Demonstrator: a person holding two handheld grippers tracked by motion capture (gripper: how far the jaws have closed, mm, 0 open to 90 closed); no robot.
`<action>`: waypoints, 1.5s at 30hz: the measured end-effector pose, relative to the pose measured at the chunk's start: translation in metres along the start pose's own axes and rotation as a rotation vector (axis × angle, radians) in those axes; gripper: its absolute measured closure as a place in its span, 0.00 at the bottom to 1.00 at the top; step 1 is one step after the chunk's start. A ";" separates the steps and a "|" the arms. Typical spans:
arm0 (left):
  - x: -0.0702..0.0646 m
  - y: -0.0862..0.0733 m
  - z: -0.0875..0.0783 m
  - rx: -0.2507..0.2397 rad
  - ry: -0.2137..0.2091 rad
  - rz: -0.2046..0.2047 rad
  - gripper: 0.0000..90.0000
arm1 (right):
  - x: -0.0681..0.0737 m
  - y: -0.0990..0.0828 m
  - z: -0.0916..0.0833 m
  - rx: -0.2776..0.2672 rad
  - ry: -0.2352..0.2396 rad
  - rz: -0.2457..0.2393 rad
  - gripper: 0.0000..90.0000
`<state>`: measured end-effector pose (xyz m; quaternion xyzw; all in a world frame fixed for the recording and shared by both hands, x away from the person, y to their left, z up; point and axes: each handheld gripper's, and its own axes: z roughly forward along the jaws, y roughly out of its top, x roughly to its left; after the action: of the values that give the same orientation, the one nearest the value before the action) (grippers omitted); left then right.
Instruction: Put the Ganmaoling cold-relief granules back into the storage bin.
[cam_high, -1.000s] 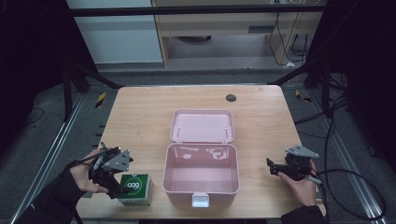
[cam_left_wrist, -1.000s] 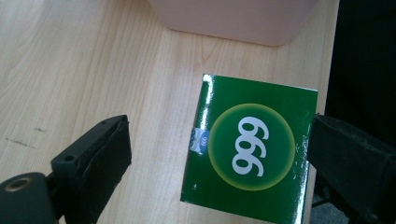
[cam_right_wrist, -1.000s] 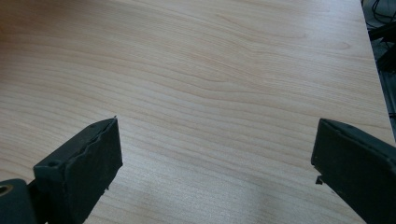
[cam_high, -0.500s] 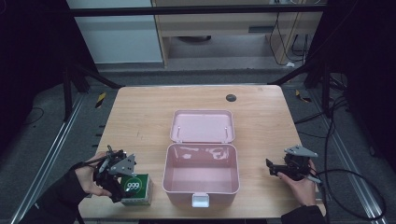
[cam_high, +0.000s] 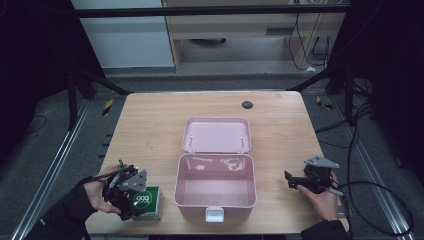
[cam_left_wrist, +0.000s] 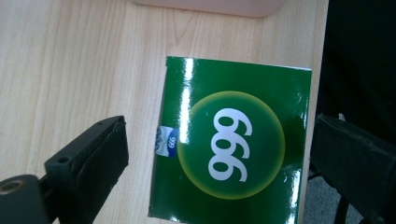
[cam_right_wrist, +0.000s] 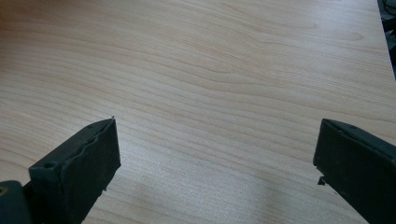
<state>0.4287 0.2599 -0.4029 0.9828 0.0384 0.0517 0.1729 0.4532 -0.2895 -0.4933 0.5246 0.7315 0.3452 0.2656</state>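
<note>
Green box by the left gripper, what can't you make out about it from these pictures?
- Green box, high view: its left part is covered by the left gripper.
- Left gripper view: the bottom frame edge cuts off the box's near end, and no side faces show.
- The small blue label on its edge: print too small to read.
- Contents: closed, nothing inside visible.

green box (cam_left_wrist: 233, 144): bottom edge cut off by frame | pink case (cam_left_wrist: 208, 5): just a sliver at top edge
</note>
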 end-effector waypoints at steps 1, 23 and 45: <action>0.000 0.000 0.001 0.008 -0.002 0.006 0.04 | 0.000 0.000 0.000 0.001 0.000 0.000 0.01; 0.005 -0.004 0.028 0.067 -0.055 -0.010 0.05 | 0.001 -0.001 0.002 0.017 0.005 -0.017 0.01; 0.008 -0.002 0.036 0.090 -0.104 -0.006 0.15 | 0.001 -0.001 0.003 0.025 0.009 -0.018 0.01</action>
<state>0.4405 0.2503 -0.4366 0.9909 0.0344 -0.0018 0.1302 0.4543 -0.2883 -0.4959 0.5196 0.7416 0.3359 0.2591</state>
